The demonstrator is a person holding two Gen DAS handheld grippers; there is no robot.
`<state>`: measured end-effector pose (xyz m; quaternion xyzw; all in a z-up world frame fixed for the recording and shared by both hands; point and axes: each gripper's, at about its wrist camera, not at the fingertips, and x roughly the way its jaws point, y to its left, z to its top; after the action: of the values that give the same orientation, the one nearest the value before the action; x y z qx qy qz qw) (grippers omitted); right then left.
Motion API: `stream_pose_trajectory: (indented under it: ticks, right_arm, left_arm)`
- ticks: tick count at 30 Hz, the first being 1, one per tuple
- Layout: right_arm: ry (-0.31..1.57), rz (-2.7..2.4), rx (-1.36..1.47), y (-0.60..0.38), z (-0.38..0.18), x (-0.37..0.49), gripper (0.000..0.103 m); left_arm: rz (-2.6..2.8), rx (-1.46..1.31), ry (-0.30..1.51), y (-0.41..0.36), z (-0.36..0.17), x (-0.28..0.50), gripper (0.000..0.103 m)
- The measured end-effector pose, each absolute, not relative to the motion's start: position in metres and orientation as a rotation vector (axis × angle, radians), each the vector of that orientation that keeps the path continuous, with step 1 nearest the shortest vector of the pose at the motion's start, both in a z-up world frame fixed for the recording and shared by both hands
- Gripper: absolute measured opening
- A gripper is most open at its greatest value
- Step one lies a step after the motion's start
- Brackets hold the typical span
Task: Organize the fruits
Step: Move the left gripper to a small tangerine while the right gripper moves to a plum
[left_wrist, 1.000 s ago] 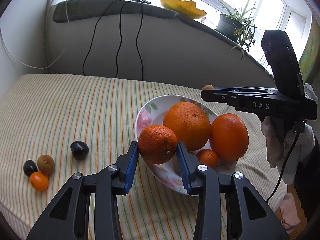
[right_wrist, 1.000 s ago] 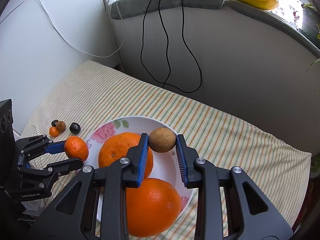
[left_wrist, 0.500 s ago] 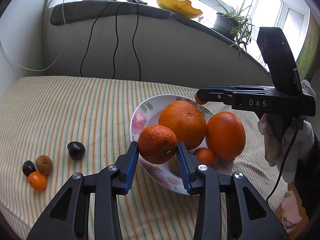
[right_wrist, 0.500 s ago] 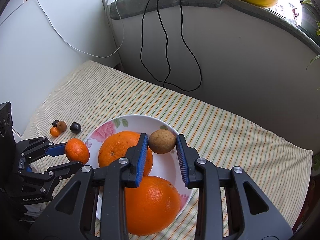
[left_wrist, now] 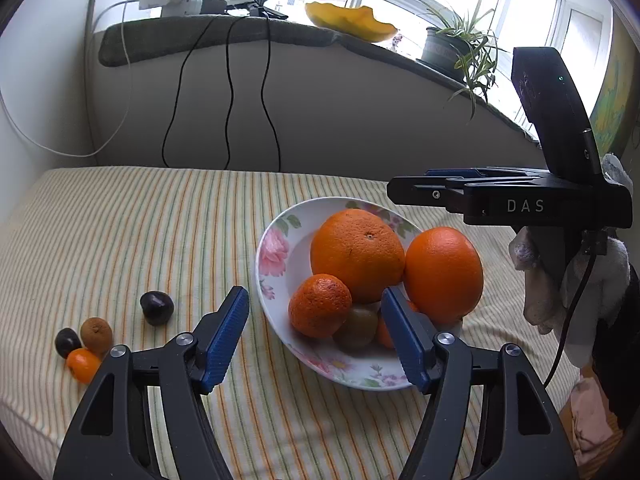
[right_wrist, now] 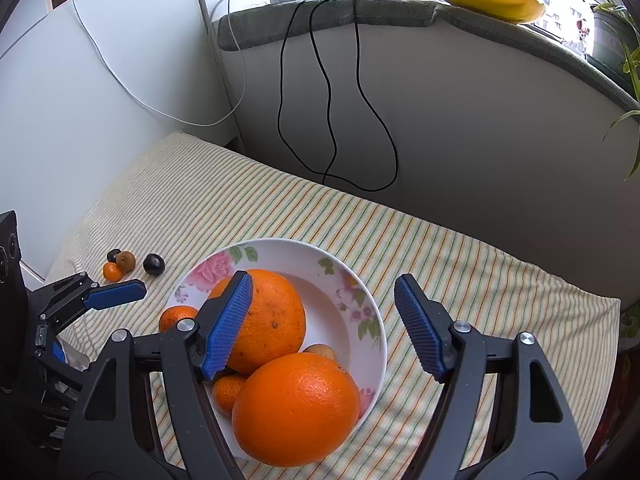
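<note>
Fruits heaped in floral bowl (left_wrist: 276,240), left tool (left_wrist: 316,332) and right tool (right_wrist: 324,320) angled down above it, jaws just spread, gripping nothing

Home room: striped bedding (left_wrist: 120,220) lower frame, potted plant (left_wrist: 460,46) on windowsill (left_wrist: 240,32) upper right, charger cables.

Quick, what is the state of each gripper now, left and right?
Left gripper: open, jaws just opened, holding nothing.
Right gripper: open, jaws just opened, holding nothing.

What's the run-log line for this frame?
left gripper: open, just released mandarin into bowl | right gripper: open, empty | loose fruits: on cloth
</note>
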<state>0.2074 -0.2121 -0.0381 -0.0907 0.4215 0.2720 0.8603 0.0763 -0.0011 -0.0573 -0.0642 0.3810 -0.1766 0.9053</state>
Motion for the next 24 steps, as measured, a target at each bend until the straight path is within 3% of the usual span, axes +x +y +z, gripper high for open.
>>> stream_pose_trajectory:
  ticks: [24]
  right_arm:
    - [0.836, 0.624, -0.206, -0.172, -0.014, 0.181, 0.082]
  left_arm:
    - [-0.284, -0.136, 0.733, 0.033, -0.045, 0.051, 0.069]
